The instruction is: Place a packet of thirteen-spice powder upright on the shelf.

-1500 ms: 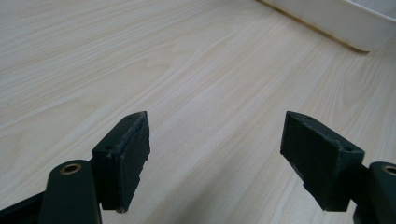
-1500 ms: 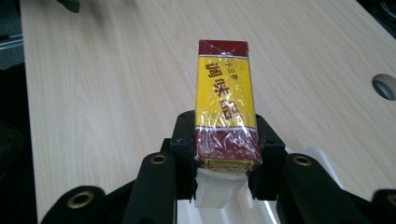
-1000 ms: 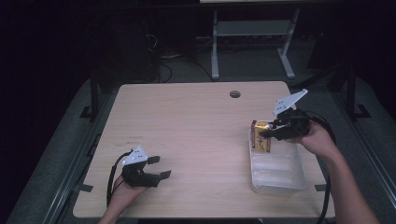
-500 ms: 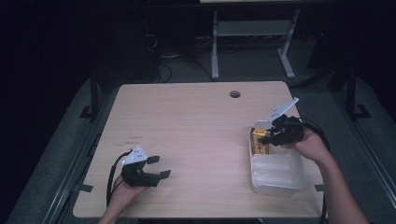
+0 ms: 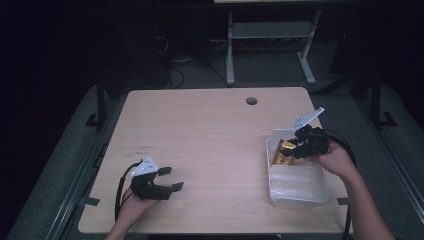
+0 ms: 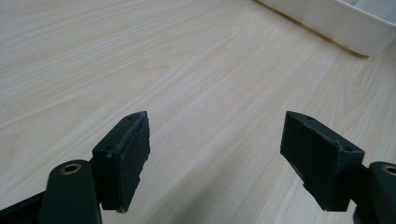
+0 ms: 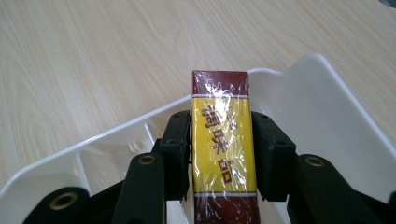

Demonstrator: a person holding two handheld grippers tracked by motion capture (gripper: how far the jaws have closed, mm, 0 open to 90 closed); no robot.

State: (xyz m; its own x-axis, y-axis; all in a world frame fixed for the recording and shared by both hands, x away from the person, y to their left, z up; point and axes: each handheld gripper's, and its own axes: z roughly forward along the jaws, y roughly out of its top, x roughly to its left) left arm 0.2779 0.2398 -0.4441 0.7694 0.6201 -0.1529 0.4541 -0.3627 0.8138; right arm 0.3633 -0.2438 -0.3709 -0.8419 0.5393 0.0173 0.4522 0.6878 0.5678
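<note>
The right tool (image 5: 294, 148) has lowered the box (image 5: 283, 154) — down into the tray (image 5: 298, 192).

packet (image 7: 223, 144): showing dark red ends, yellow middle band, maroon characters
tray (image 7: 322, 107): looking white, perhaps translucent
table (image 6: 196, 70): showing pale woodgrain

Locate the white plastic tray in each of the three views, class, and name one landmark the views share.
High view: the white tray lies at the table's right, under the right gripper.
Left gripper view: its side wall crosses the top right corner.
Right gripper view: its rim curves around the jaws, which clamp a yellow-and-maroon box.
Shared landmark: the wooden tabletop.
</note>
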